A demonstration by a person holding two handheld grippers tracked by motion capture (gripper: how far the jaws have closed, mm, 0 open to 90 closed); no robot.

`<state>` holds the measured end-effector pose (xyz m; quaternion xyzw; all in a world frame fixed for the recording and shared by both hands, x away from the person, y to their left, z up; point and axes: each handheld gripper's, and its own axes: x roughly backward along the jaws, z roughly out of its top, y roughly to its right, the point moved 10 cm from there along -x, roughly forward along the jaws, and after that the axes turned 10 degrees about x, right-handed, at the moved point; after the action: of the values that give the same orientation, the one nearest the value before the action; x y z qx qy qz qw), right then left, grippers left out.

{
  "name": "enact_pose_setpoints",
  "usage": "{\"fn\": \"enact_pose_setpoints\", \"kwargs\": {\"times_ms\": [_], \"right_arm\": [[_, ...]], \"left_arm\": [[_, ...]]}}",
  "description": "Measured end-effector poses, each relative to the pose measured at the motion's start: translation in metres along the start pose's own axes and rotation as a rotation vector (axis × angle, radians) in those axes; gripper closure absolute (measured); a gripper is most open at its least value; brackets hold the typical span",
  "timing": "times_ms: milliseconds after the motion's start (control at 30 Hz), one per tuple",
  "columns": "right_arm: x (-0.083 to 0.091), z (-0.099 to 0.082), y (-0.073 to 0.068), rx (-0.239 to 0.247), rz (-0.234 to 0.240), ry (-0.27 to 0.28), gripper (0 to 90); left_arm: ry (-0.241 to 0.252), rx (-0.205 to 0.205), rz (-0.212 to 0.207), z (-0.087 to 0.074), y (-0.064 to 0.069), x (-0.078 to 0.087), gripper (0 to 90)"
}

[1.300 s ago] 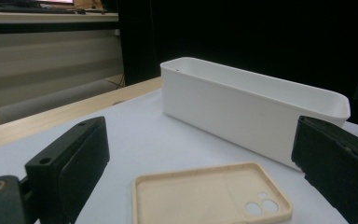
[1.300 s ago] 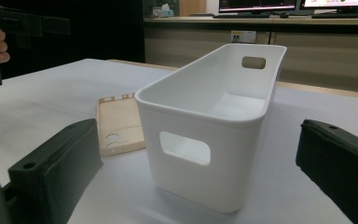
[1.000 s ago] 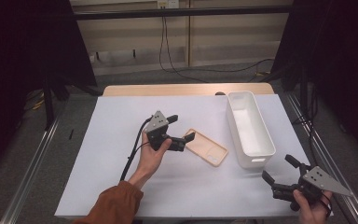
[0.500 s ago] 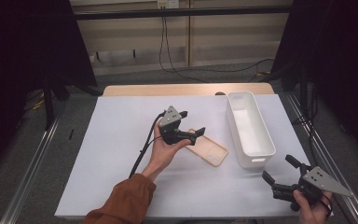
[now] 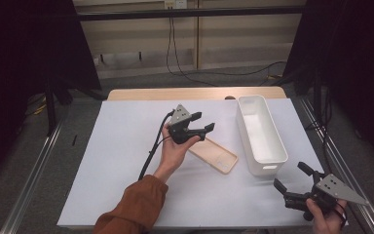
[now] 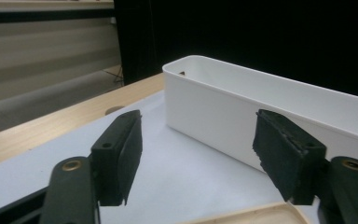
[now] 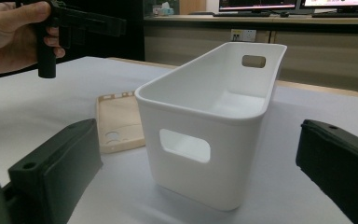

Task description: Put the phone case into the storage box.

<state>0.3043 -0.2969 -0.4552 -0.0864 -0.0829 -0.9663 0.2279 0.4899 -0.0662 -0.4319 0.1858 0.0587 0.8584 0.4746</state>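
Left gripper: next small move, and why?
Probably lower the left gripper onto the flat beige phone case. Its jaws have just been closing with nothing between them, hovering above the case's near end beside the long white plastic bin.

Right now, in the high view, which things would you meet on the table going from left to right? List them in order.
Left claw → beige phone case → white bin → right claw.
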Motion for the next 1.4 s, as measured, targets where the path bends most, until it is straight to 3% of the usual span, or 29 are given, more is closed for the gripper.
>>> {"fn": "enact_pose_setpoints", "kwargs": {"times_ms": [100, 167, 233, 267, 367, 400, 667, 767, 867, 967, 1133, 1200, 1400], "right_arm": [[0.0, 0.0, 0.0, -0.002, 0.0, 0.002, 0.0], [0.0, 0.0, 0.0, -0.003, -0.001, 0.002, 0.0], [0.0, 0.0, 0.0, -0.006, -0.003, 0.003, 0.0], [0.0, 0.0, 0.0, -0.003, -0.001, 0.003, 0.0], [0.0, 0.0, 0.0, -0.005, -0.001, 0.003, 0.0], [0.0, 0.0, 0.0, -0.002, -0.001, 0.003, 0.0], [0.001, 0.0, 0.0, 0.0, -0.001, 0.002, 0.0], [0.001, 0.0, 0.0, 0.0, -0.001, 0.002, 0.0], [0.0, 0.0, 0.0, -0.001, 0.002, 0.002, 0.0], [0.0, 0.0, 0.0, 0.0, 0.003, 0.002, 0.0], [0.001, 0.0, 0.0, 0.0, 0.003, 0.002, 0.0], [0.0, 0.0, 0.0, -0.001, 0.004, 0.003, 0.0], [0.0, 0.0, 0.0, 0.0, 0.007, 0.003, 0.0]], "left_arm": [[-0.019, -0.006, 0.001, -0.002, 0.0, -0.004, 43.0], [-0.034, -0.015, -0.008, -0.003, 0.001, -0.007, 54.2], [-0.057, -0.012, -0.01, -0.005, 0.001, -0.009, 57.2], [-0.064, -0.014, -0.015, -0.006, 0.002, -0.01, 64.4], [-0.081, -0.008, -0.024, -0.007, 0.003, -0.013, 69.2], [-0.089, -0.005, -0.031, -0.008, 0.004, -0.014, 75.0], [-0.16, -0.006, -0.044, -0.013, 0.004, -0.019, 90.0], [-0.211, -0.002, -0.051, -0.016, 0.004, -0.022, 90.0], [-0.249, 0.03, -0.054, -0.019, 0.003, -0.024, 90.0], [-0.306, 0.025, -0.032, -0.023, 0.001, -0.027, 90.0], [-0.358, 0.048, -0.041, -0.026, -0.001, -0.031, 90.0], [-0.394, 0.025, -0.027, -0.027, -0.003, -0.032, 90.0], [-0.482, 0.035, 0.002, -0.034, -0.008, -0.04, 90.0]]}}
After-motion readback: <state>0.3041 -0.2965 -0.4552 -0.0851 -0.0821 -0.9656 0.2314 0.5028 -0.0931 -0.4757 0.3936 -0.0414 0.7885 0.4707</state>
